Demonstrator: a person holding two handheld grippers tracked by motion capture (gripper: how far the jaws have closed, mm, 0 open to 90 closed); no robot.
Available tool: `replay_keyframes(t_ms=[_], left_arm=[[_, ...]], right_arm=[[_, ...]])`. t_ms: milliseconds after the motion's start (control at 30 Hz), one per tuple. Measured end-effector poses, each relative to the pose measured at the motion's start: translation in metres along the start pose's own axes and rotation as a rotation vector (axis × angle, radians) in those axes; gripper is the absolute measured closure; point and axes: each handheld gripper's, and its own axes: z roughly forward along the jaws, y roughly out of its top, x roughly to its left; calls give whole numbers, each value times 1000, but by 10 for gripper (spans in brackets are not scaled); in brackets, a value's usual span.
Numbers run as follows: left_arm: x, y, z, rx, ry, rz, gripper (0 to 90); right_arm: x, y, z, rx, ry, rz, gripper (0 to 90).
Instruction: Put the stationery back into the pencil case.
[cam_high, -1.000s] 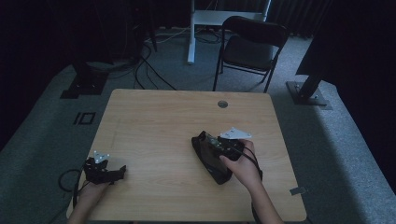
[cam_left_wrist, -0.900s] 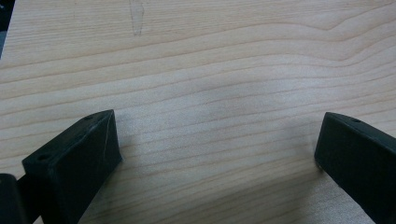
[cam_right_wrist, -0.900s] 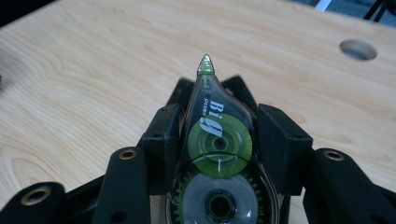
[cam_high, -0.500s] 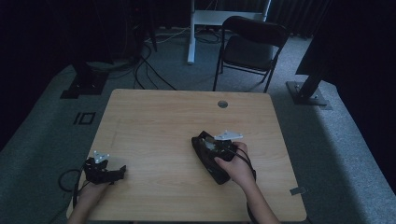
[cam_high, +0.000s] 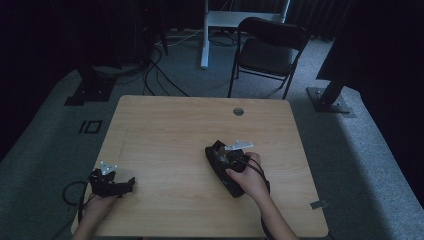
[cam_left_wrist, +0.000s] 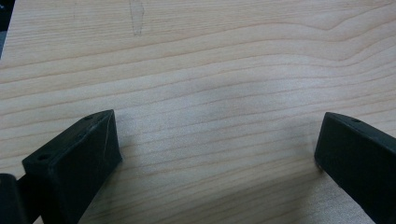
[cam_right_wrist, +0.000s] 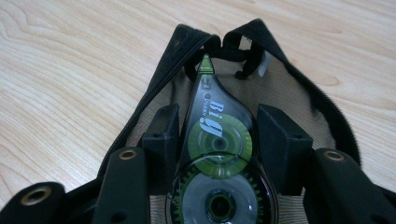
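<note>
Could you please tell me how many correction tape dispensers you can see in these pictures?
1: the correction tape dispenser sits between the right gripper fingers, inside the open black pouch. Others may be hidden deeper in the pouch.

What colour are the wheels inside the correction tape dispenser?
Green, inside a clear smoky shell on the correction tape dispenser; the right gripper view shows it best.

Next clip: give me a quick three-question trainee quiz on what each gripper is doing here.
1. True or false: the left gripper holds something.
2. What sits between the jaws of the right gripper?
A. a pen
B. a green correction-tape dispenser
C. a key
3. Fill in: the dispenser lies inside the open black mesh ____.

Key
1. False: its jaws stand wide apart over the bare wooden table.
2. B; whether the jaws grip it is unclear.
3. pouch
</note>
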Motion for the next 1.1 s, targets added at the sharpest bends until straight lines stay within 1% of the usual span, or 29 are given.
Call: replay_keyframes(t_ms=[100, 200, 267, 367, 533, 567, 667, 800, 867, 900, 1000, 1033, 1100], left_arm=[[0, 0, 0, 0, 0, 0, 2], [0, 0, 0, 0, 0, 0, 2], [0, 0, 0, 0, 0, 0, 2], [0, 0, 0, 0, 0, 0, 2], [0, 0, 0, 0, 0, 0, 2], [0, 0, 0, 0, 0, 0, 2], [0, 0, 0, 0, 0, 0, 2], [0, 0, 0, 0, 0, 0, 2], [0, 0, 0, 0, 0, 0, 2], [0, 0, 0, 0, 0, 0, 2], [0, 0, 0, 0, 0, 0, 2], [0, 0, 0, 0, 0, 0, 2], [0, 0, 0, 0, 0, 0, 2]], right_arm=[[1, 1, 4, 20, -3, 5, 507], [1, 1, 6, 27, -6, 12, 507], [1, 1, 9, 35, -6, 27, 507], [0, 0, 12, 46, -10, 33, 507], [-1, -1, 15, 54, -19, 31, 506], [0, -1, 16, 62, -21, 22, 506], [2, 0, 17, 62, -19, 22, 506], [2, 2, 19, 72, -20, 37, 506], [1, 4, 21, 85, -22, 44, 506], [1, 5, 21, 83, -27, 45, 506], [1, 8, 24, 96, -34, 42, 506], [2, 8, 25, 105, -41, 34, 506], [2, 9, 27, 114, -39, 34, 506]])
